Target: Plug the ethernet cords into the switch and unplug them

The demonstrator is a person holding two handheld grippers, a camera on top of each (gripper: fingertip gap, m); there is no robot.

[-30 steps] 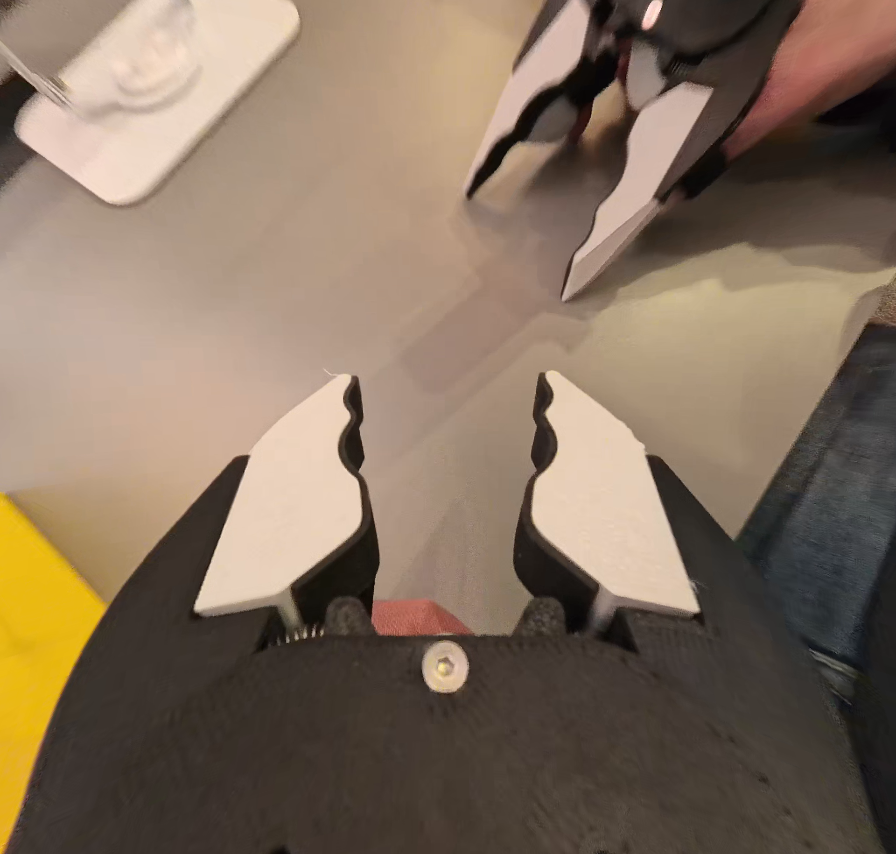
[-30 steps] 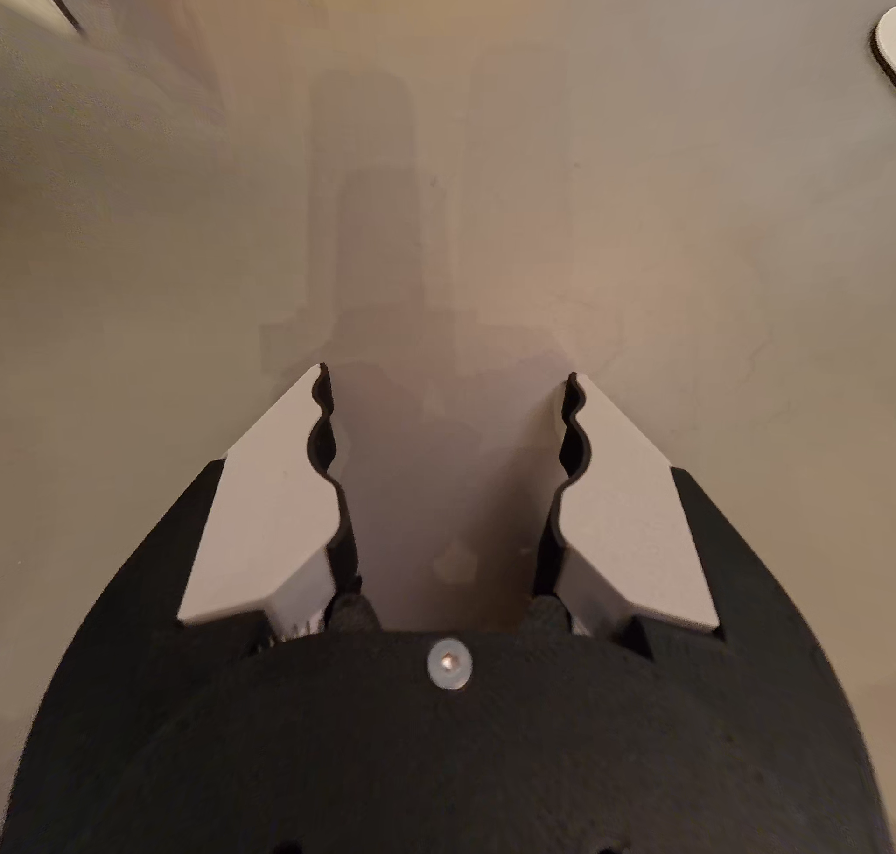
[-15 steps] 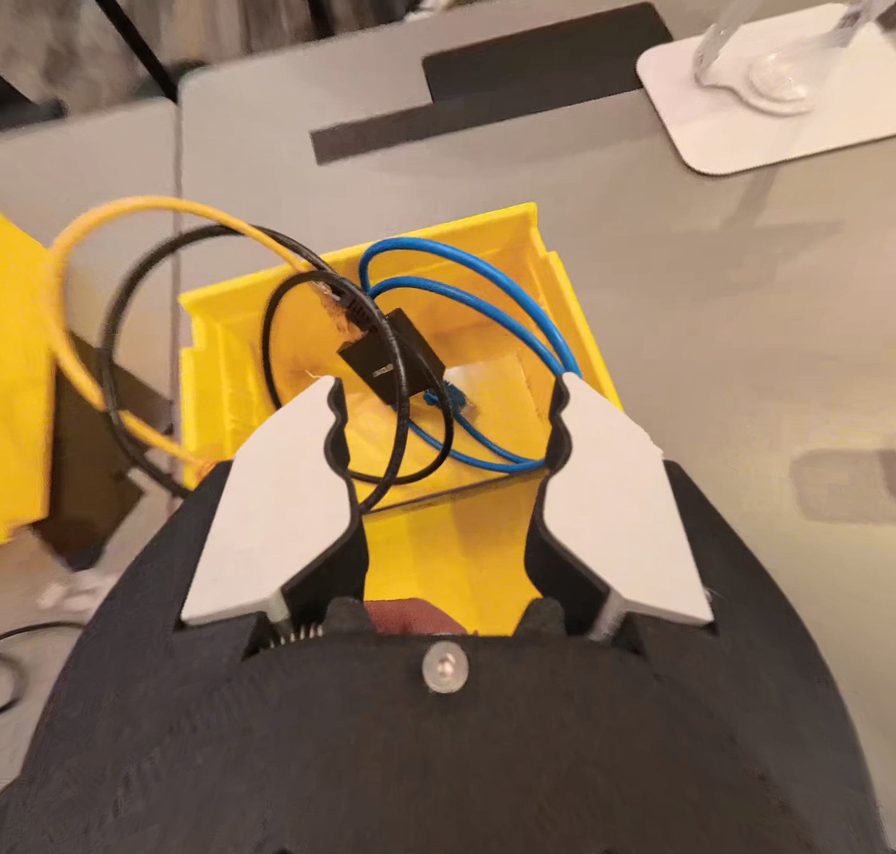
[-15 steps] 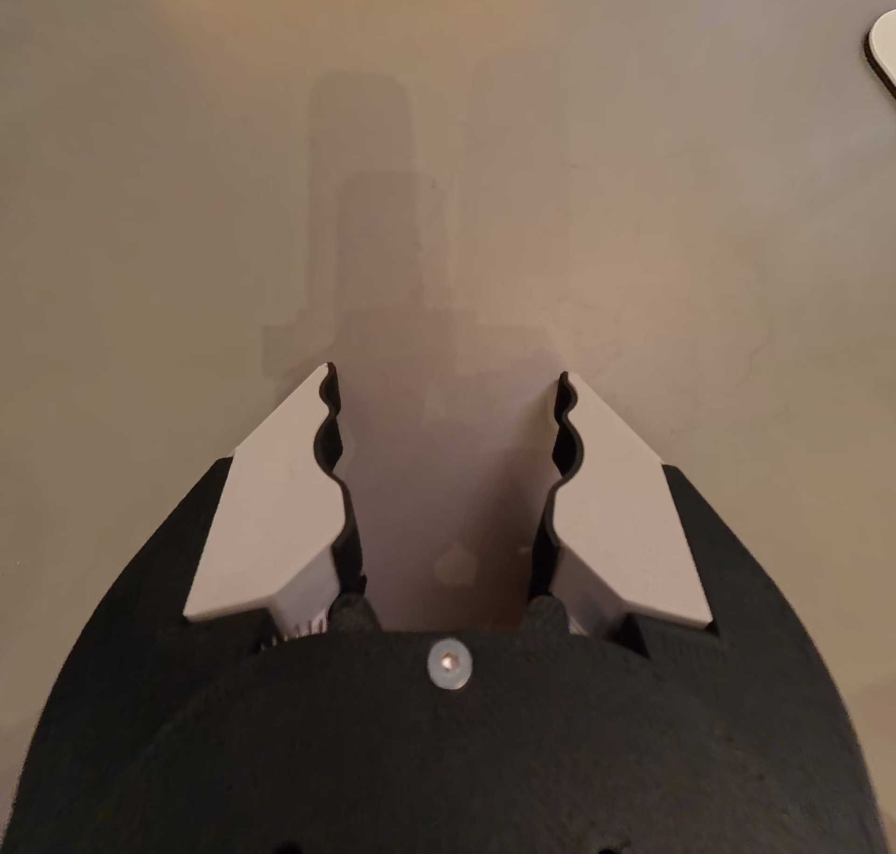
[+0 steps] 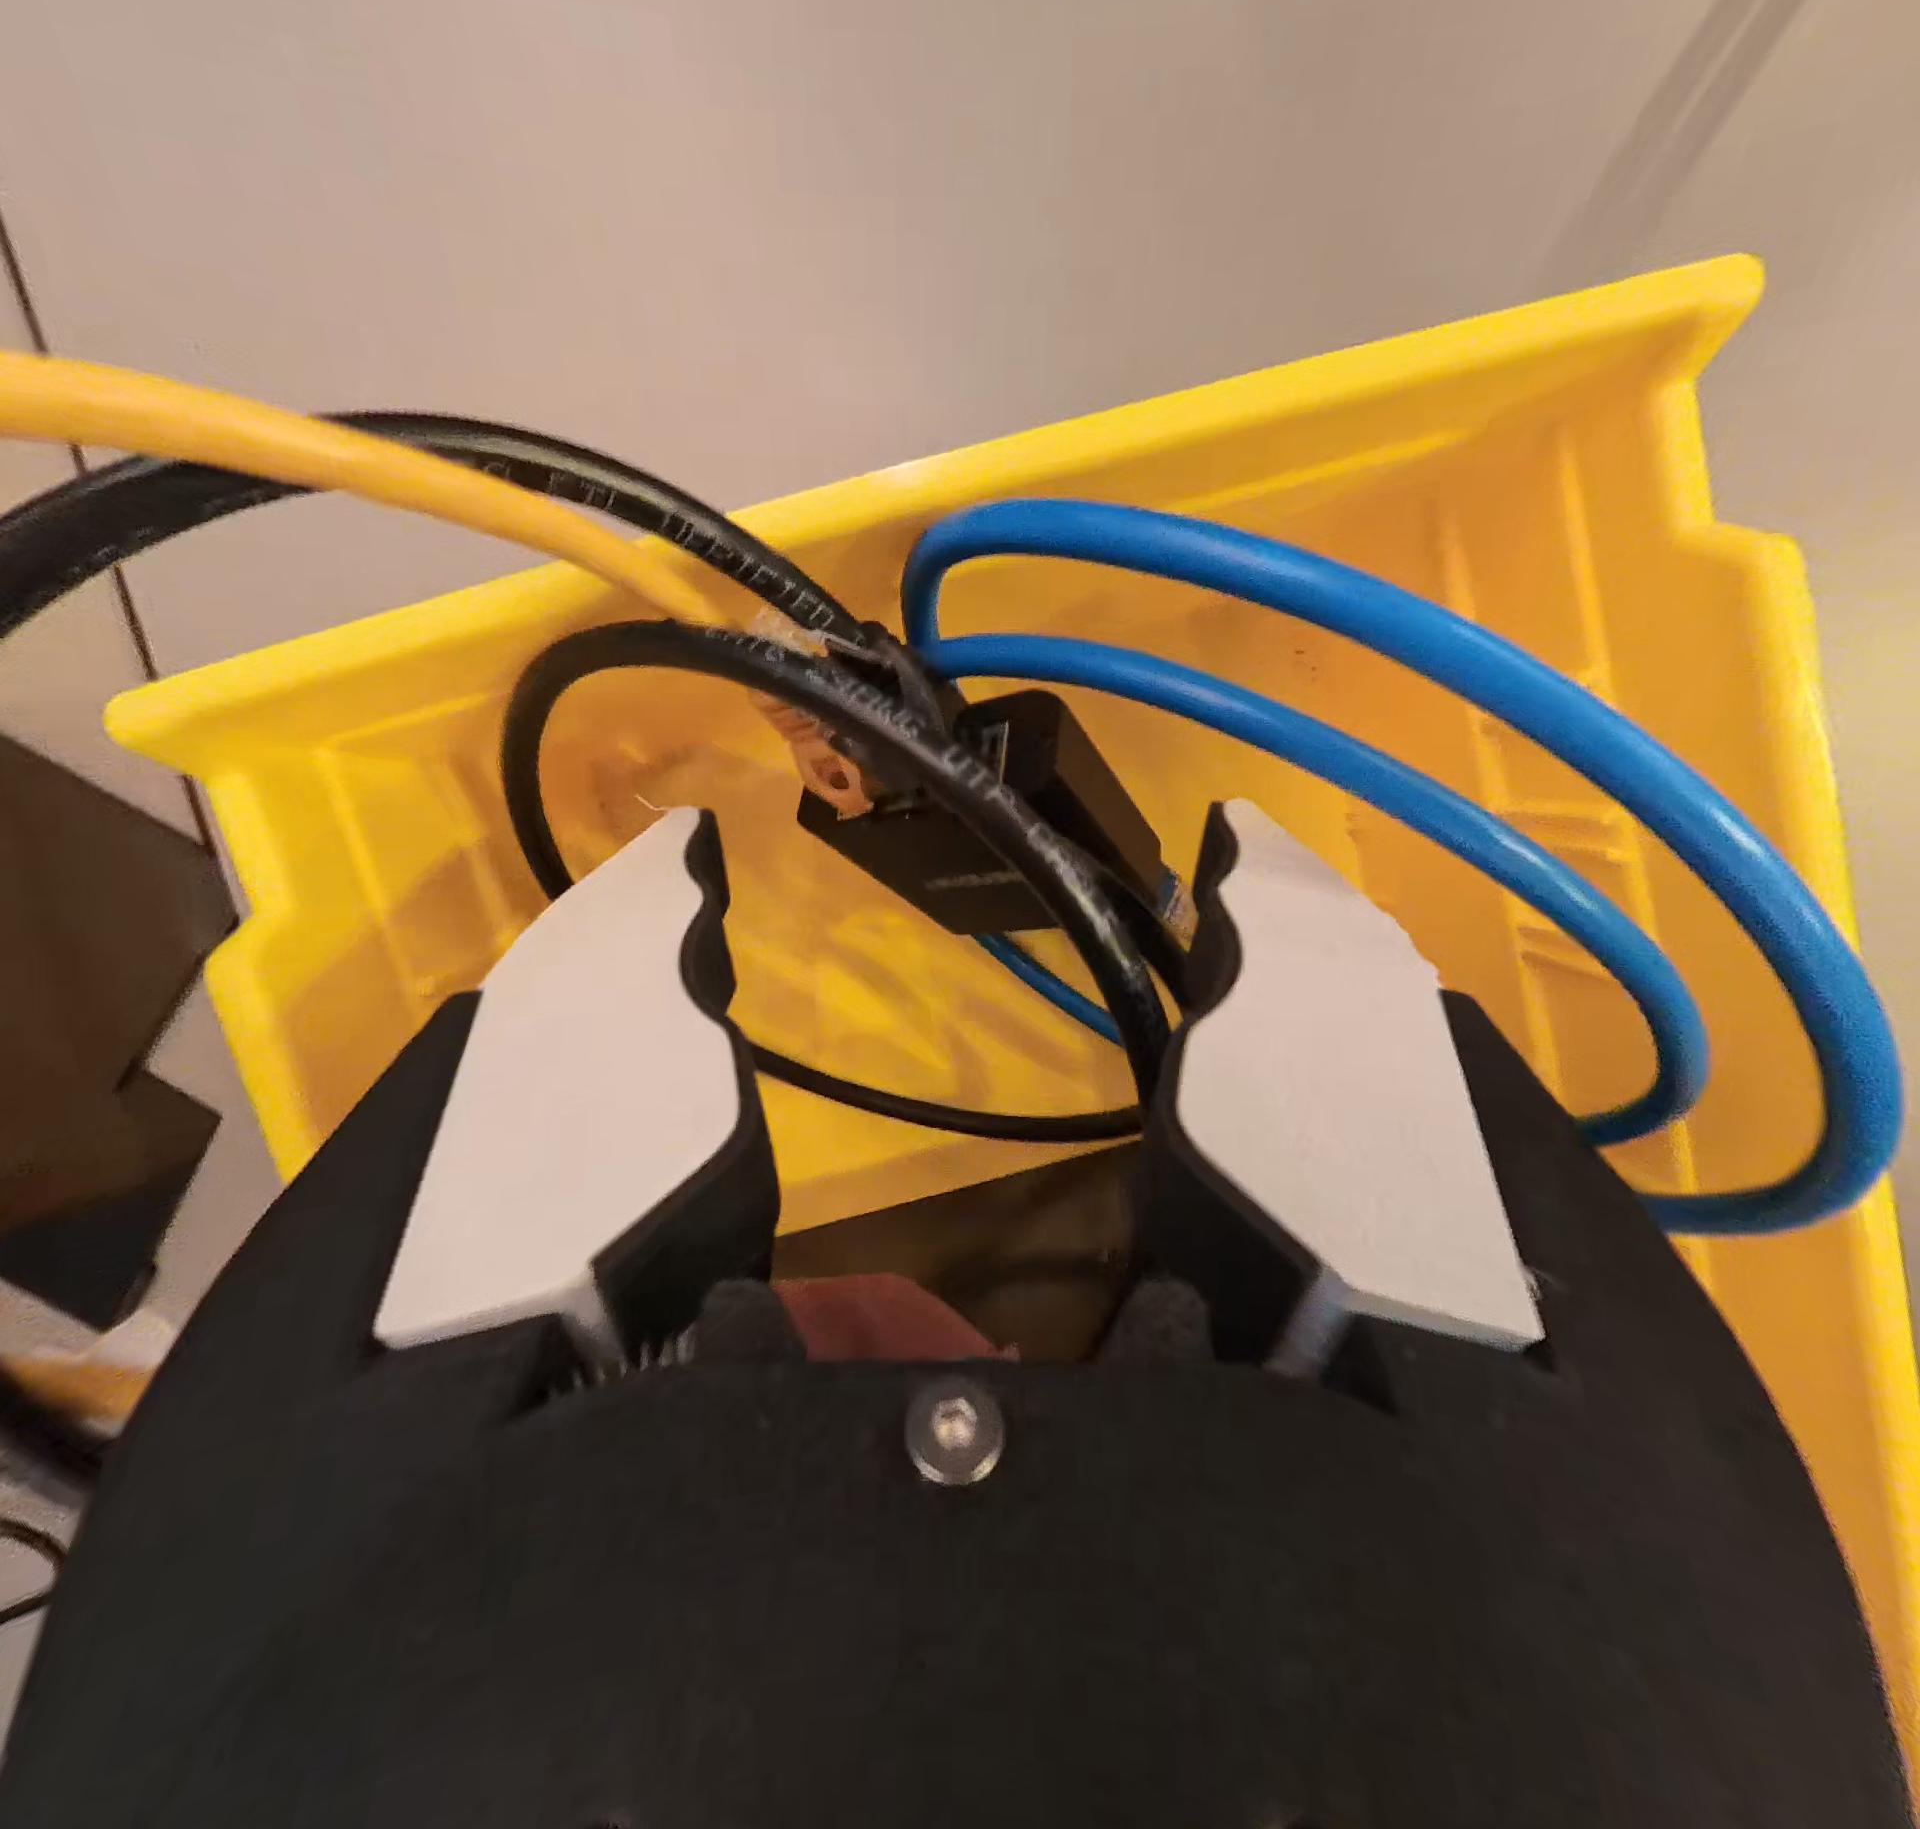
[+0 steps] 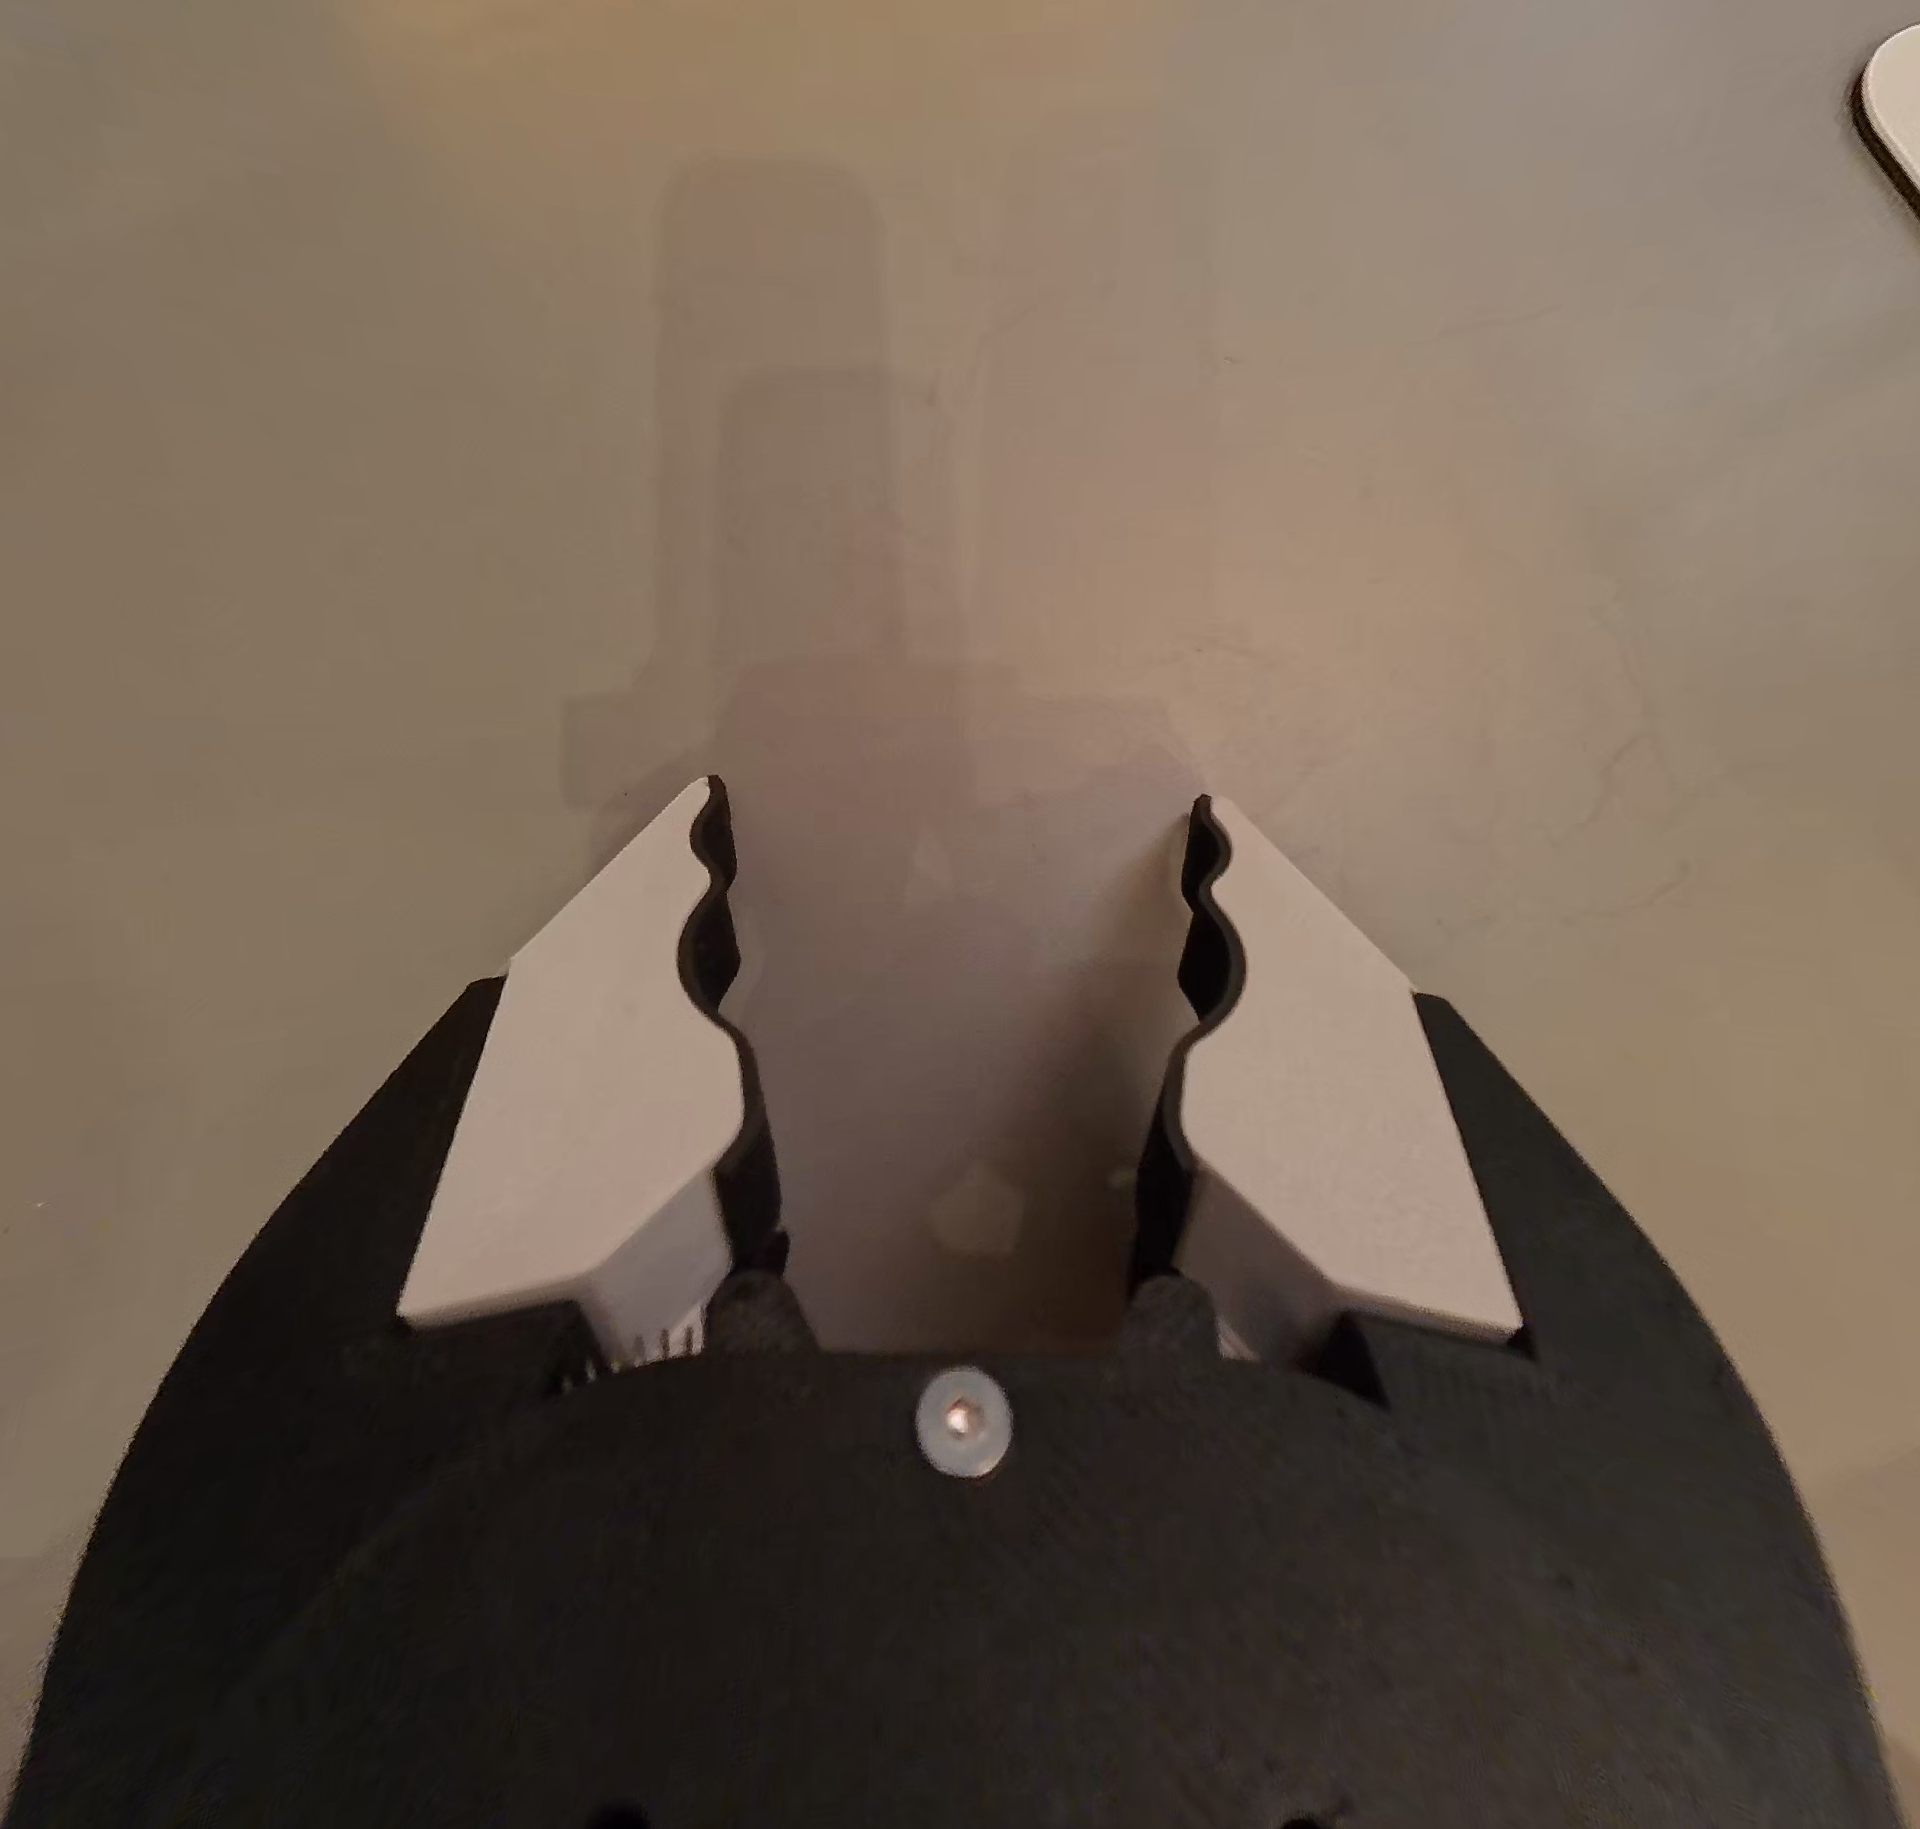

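Observation:
In the left wrist view a small black switch (image 5: 971,844) lies in a yellow bin (image 5: 1351,449). Blue cord (image 5: 1455,657), black cord (image 5: 1039,834) and yellow cord (image 5: 312,449) loop around it and run to its ports. My left gripper (image 5: 961,823) is open, its fingertips at either side of the switch just above the bin. The black cord passes close by the right fingertip (image 5: 1288,948). My right gripper (image 6: 956,803) is open and empty over the bare grey table (image 6: 416,325).
A dark object (image 5: 83,948) lies left of the bin. Thin cables show at the lower left edge (image 5: 31,1571). A white plate's rounded corner (image 6: 1891,117) shows at the right edge of the right wrist view. The table seam (image 5: 62,408) runs at the left. Across from one pair of fingers to the other is roughly 45 centimeters.
My left gripper has swung from the bare table to the yellow bin and come down close over the switch and cords. My right gripper has stayed nearly still and open.

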